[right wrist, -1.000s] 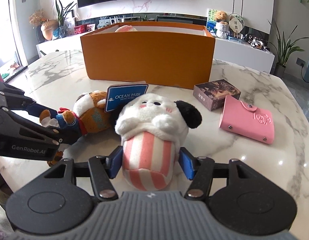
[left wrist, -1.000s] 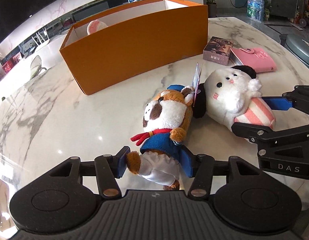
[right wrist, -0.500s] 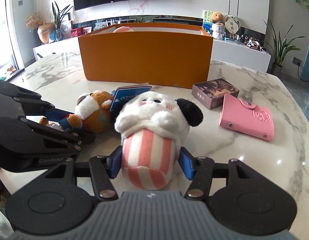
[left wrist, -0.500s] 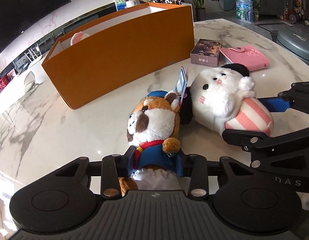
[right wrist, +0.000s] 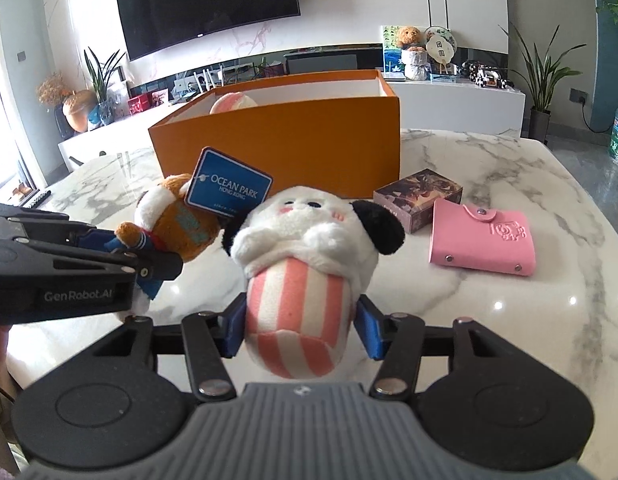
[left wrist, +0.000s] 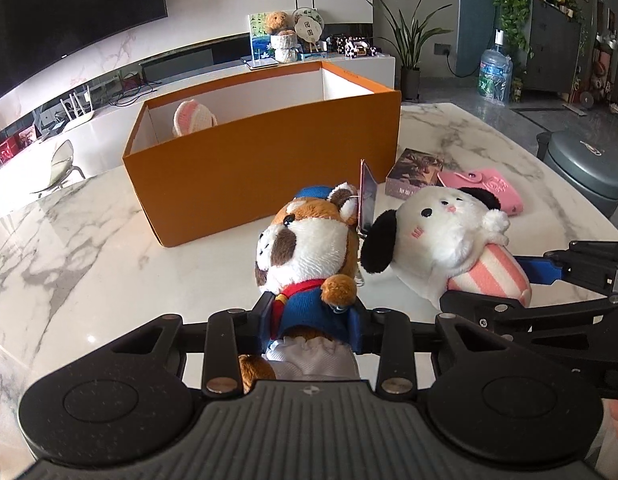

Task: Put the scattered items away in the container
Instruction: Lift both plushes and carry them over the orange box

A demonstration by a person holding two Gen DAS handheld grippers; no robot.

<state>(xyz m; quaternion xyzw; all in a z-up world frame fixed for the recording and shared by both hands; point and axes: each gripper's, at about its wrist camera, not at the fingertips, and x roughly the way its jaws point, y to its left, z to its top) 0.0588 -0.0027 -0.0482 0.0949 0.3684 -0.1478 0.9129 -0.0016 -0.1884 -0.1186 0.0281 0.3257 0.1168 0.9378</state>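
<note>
Both claws are busy here. The left claw [left wrist: 312, 322] is clamped on the fuzzy brown-and-white plush [left wrist: 309, 252] around its blue jacket, and the right claw [right wrist: 301, 326] squeezes the fluffy white plush [right wrist: 309, 256] at its pink-striped bottom. The boxy orange cardboard container [right wrist: 285, 144] sits at 12 o'clock on the glossy marble counter [right wrist: 509, 312], with a smooth pink wallet [right wrist: 483, 240] at 2 o'clock.

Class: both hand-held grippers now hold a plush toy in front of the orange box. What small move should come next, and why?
Probably carry both toys forward above the orange box rim. The left hand-held gripper clamps the brown plush, the right hand-held gripper clamps the striped plush, and the box stands open just ahead.
</note>
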